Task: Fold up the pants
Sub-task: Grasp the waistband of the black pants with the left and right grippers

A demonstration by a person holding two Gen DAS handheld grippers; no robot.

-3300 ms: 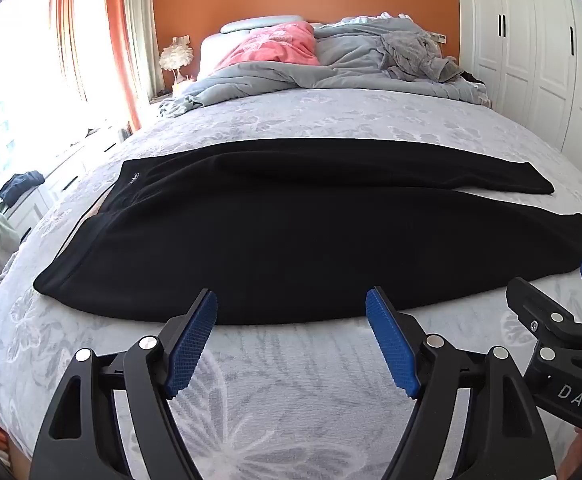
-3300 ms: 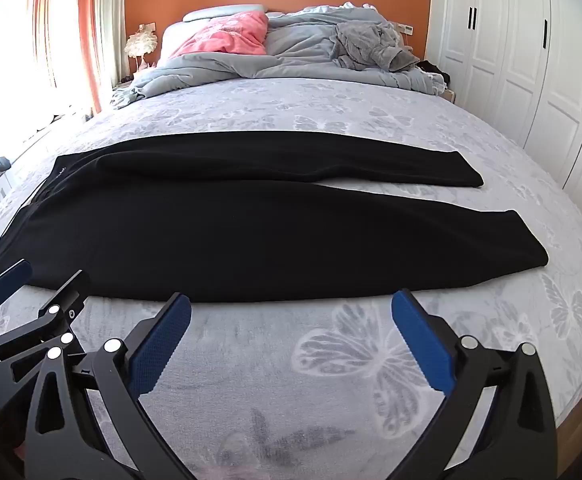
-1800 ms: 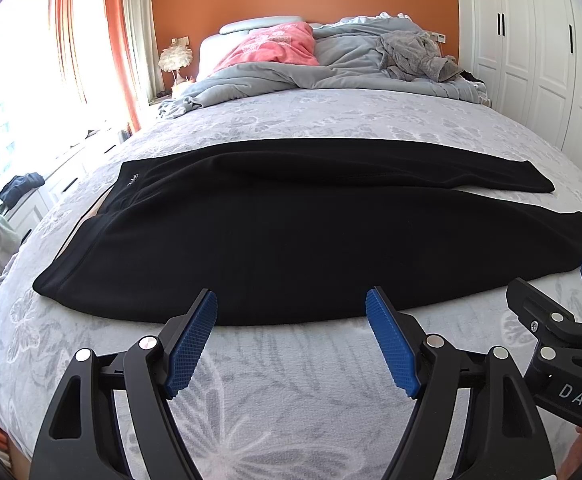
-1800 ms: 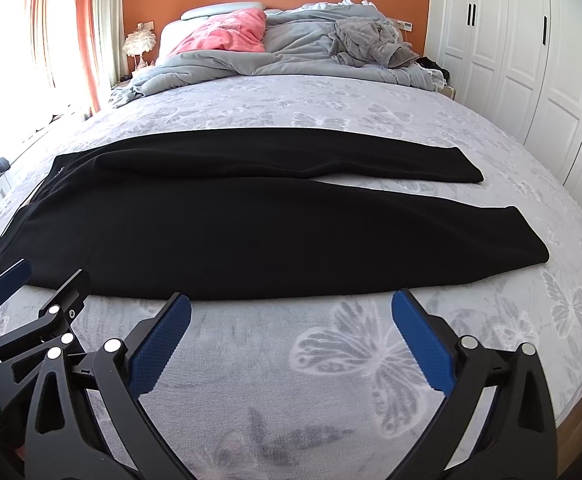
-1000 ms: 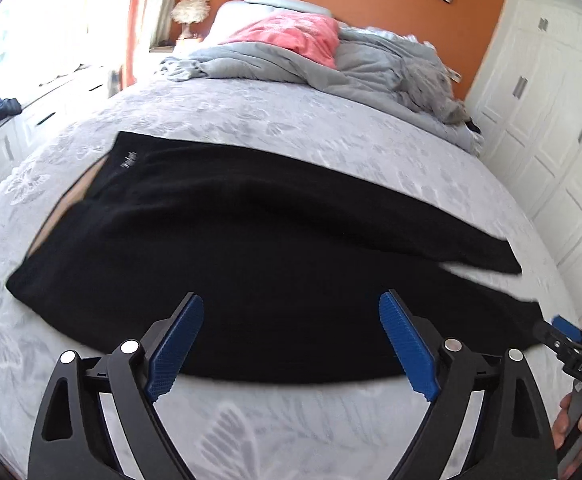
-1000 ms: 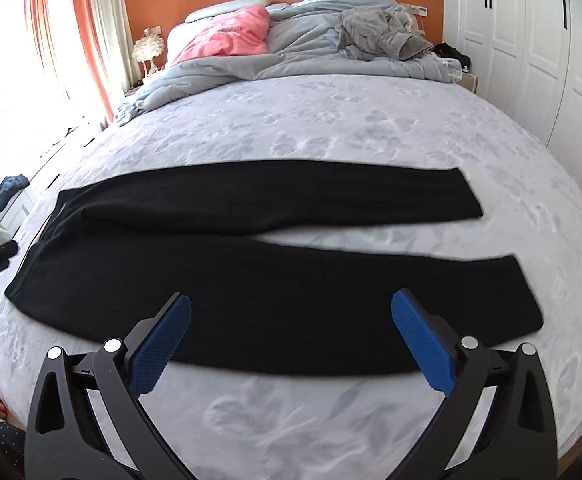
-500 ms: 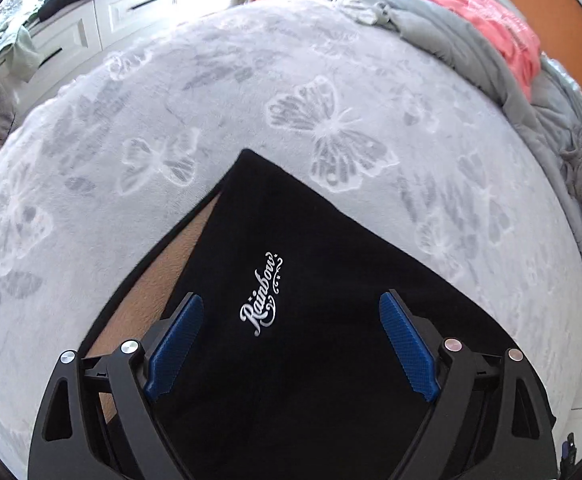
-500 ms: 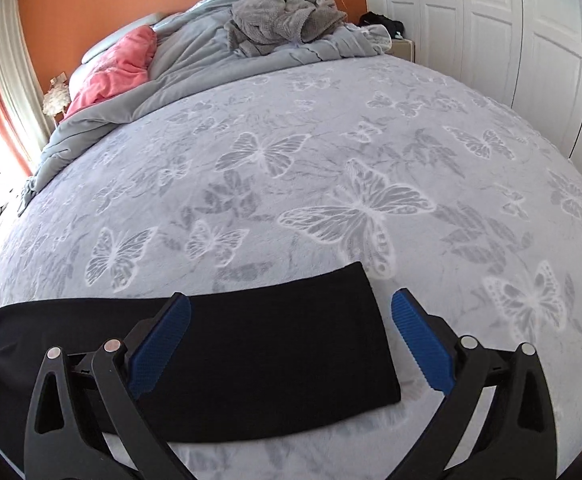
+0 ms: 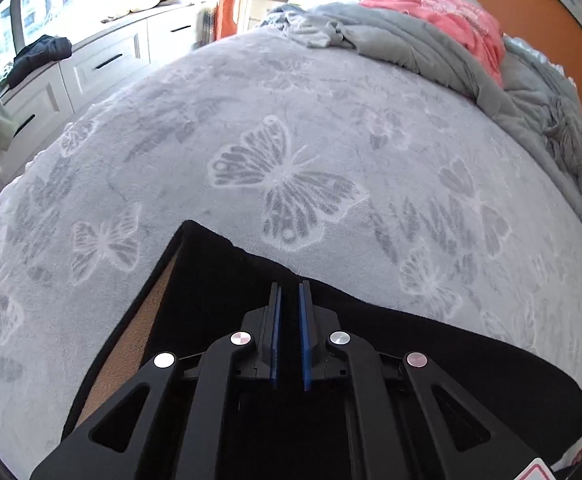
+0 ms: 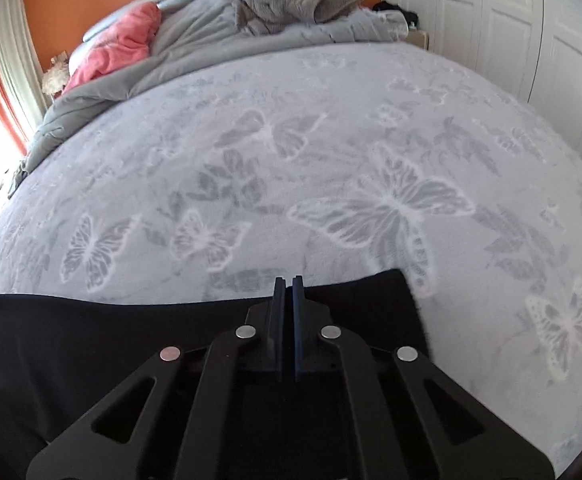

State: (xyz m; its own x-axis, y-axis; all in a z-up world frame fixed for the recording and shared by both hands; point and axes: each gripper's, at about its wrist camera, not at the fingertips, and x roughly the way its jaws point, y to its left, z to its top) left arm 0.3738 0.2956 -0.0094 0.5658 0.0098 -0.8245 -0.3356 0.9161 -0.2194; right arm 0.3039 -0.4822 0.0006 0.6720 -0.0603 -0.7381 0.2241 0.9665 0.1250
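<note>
The black pants [image 9: 219, 280] lie flat on the grey butterfly-print bedspread [image 9: 291, 152]. In the left wrist view their waistband corner points away from me, with a tan lining showing at the left. My left gripper [image 9: 289, 292] is shut on the far edge of the waist end. In the right wrist view the far pant leg [image 10: 91, 332] runs left to right, its hem [image 10: 411, 304] at the right. My right gripper [image 10: 287, 284] is shut on the far edge of that leg near the hem.
A rumpled grey duvet [image 10: 219, 36] and a pink pillow [image 9: 443, 16] are heaped at the head of the bed. White drawers [image 9: 91, 64] under a window stand to the left. White wardrobe doors [image 10: 531, 20] stand to the right.
Both grippers were open above the pants half a second ago. Both have dropped onto the far edge of the pants and closed, the left at the waist, the right near the hem.
</note>
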